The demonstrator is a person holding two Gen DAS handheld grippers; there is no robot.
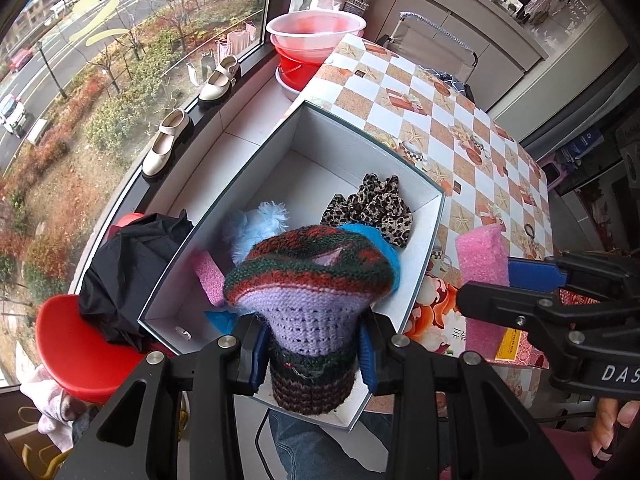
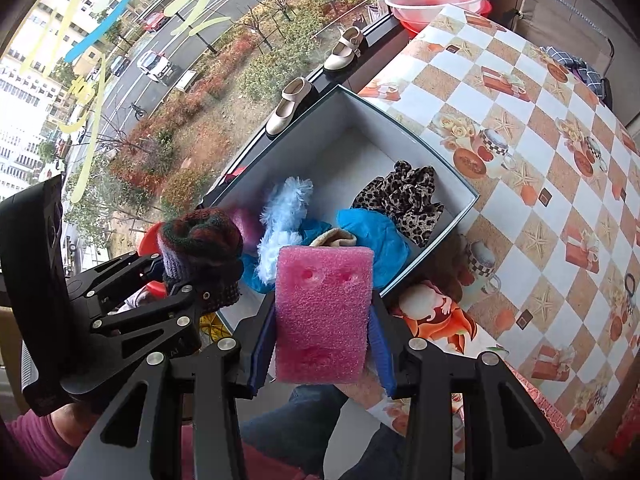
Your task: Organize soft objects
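Note:
My left gripper (image 1: pixel 312 354) is shut on a knitted purple, red and green hat (image 1: pixel 310 280) and holds it over the near end of a white open box (image 1: pixel 360 152). My right gripper (image 2: pixel 322 354) is shut on a pink foam block (image 2: pixel 324 312), just outside the box's near right corner; the block also shows in the left wrist view (image 1: pixel 482 264). In the box lie a leopard-print cloth (image 1: pixel 372 208), a fluffy light-blue piece (image 1: pixel 256 228), a blue cloth (image 2: pixel 372 236) and another pink foam piece (image 1: pixel 210 278). The left gripper shows in the right wrist view (image 2: pixel 176 276).
The box sits on a table with a checkered orange-and-white cloth (image 1: pixel 460 128). A window sill on the left holds two beige shoes (image 1: pixel 166 142) and stacked red and clear basins (image 1: pixel 314 36). A red stool (image 1: pixel 76 348) with a black garment (image 1: pixel 128 272) stands left of the box.

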